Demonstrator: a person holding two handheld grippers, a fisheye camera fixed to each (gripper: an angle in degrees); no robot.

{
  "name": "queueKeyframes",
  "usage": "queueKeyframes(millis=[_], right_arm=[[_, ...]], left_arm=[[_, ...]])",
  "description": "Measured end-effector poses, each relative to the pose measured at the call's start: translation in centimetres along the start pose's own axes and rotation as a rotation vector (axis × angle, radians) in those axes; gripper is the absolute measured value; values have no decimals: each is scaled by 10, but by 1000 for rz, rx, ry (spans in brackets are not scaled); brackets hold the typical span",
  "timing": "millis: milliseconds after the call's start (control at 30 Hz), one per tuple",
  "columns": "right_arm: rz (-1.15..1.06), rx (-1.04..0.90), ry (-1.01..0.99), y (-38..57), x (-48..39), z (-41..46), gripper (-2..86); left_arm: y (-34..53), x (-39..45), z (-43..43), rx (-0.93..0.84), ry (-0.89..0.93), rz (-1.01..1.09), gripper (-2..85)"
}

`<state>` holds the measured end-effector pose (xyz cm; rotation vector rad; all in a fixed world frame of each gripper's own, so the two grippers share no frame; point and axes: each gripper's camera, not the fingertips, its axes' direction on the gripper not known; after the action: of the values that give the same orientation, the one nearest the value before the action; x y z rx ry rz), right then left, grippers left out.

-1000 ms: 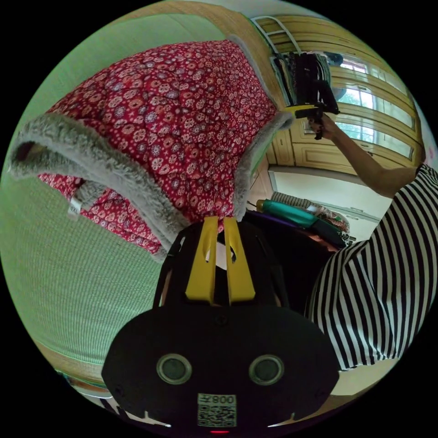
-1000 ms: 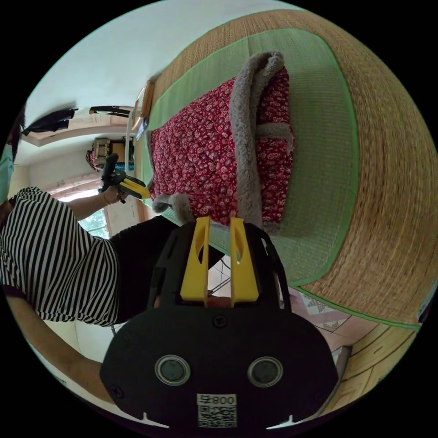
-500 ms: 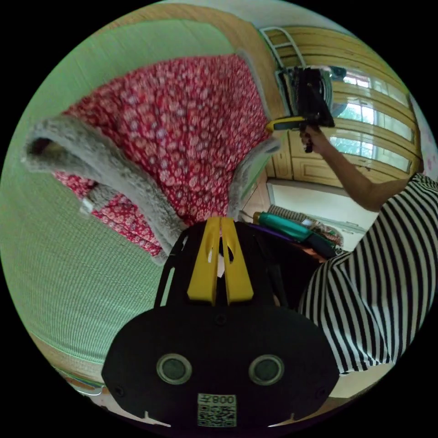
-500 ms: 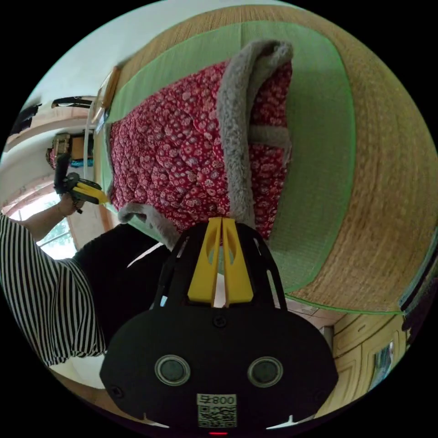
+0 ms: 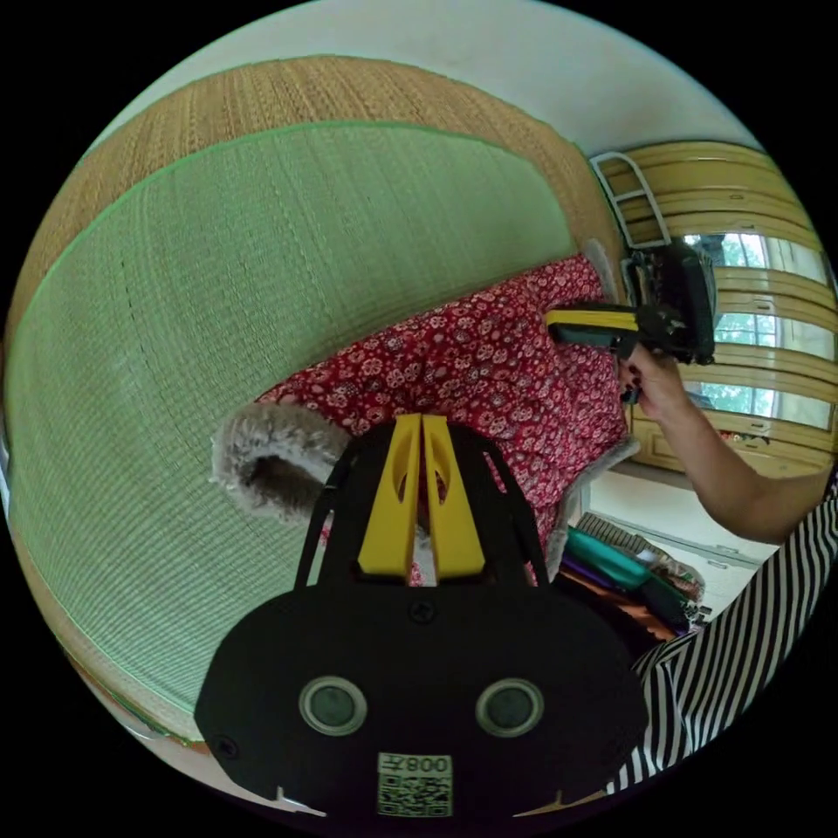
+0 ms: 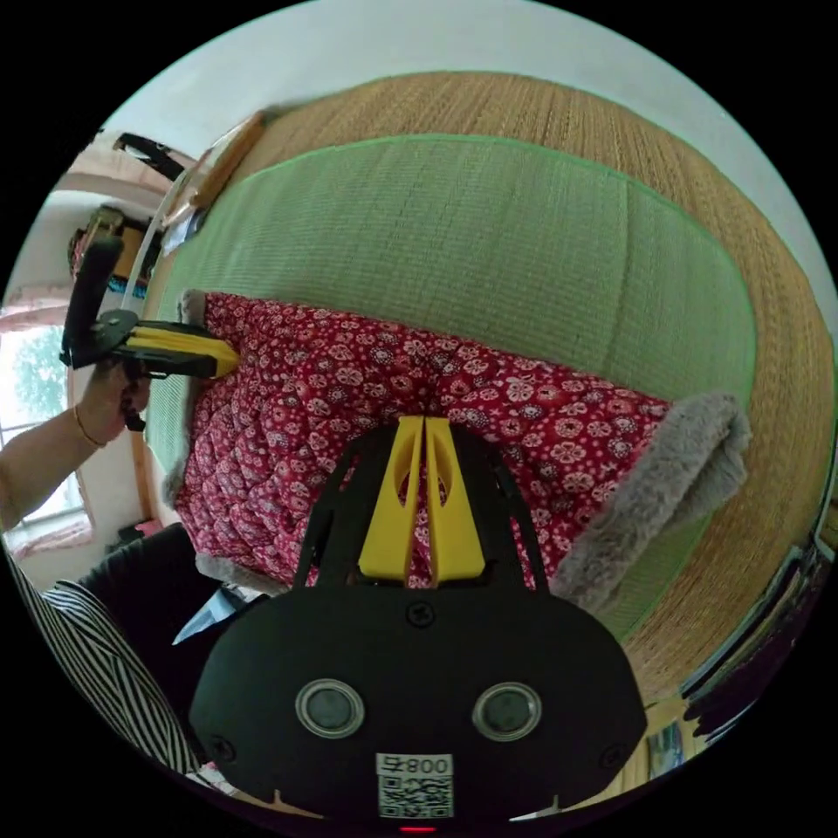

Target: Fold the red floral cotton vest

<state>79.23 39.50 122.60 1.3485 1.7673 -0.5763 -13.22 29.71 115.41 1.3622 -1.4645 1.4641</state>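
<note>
Left hand-held gripper (image 5: 422, 419) and right hand-held gripper (image 6: 424, 421) both clamped on vest (image 6: 367, 393), arms outstretched over mat (image 6: 489, 253).

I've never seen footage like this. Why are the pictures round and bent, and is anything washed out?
Both views are fisheye circles with black corners, so the mat edges bow. In the left gripper view the window glares white. In the right gripper view the vest looks sharp and evenly lit.
</note>
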Motion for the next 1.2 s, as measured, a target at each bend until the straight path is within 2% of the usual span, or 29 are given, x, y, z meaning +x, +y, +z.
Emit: queueKeyframes(millis=[167, 267, 333, 467, 567, 633, 700, 733, 800, 933, 1000, 1133, 1200], right_arm=[[47, 169, -50, 25, -11, -55, 1], [-42, 107, -215, 14, -34, -35, 1], [-61, 15, -155, 4, -46, 3, 1], [-47, 51, -211, 7, -34, -22, 1], [37, 134, -62, 33, -12, -58, 0], [173, 150, 43, 52, 25, -66, 0], [239, 118, 5, 58, 53, -52, 0], [273, 97, -89, 58, 69, -40, 0], [299, 114, -137, 58, 77, -40, 0], [225, 151, -68, 65, 49, -69, 1], [164, 146, -101, 70, 28, -75, 1], [2, 64, -253, 67, -34, -54, 1], [-54, -4, -256, 61, -57, -37, 1]], left_arm=[[11, 40, -12, 126, 36, 90, 1], [-3, 43, 21, 85, 31, 108, 1], [-8, 37, 48, 27, 6, 93, 1], [3, 20, 52, 51, 90, 52, 0], [24, 13, 38, 95, 104, 41, 0], [34, 5, 40, 93, 116, 19, 1], [36, -8, 58, 47, 105, -19, 1], [35, -17, 72, 20, 120, -26, 1], [36, -28, 77, 34, 158, -55, 2], [63, -31, 50, 102, 170, -51, 6], [85, -39, 41, 108, 168, -75, 11], [146, -85, 42, 128, 270, -263, 53], [172, -110, 55, 116, 318, -377, 84]])
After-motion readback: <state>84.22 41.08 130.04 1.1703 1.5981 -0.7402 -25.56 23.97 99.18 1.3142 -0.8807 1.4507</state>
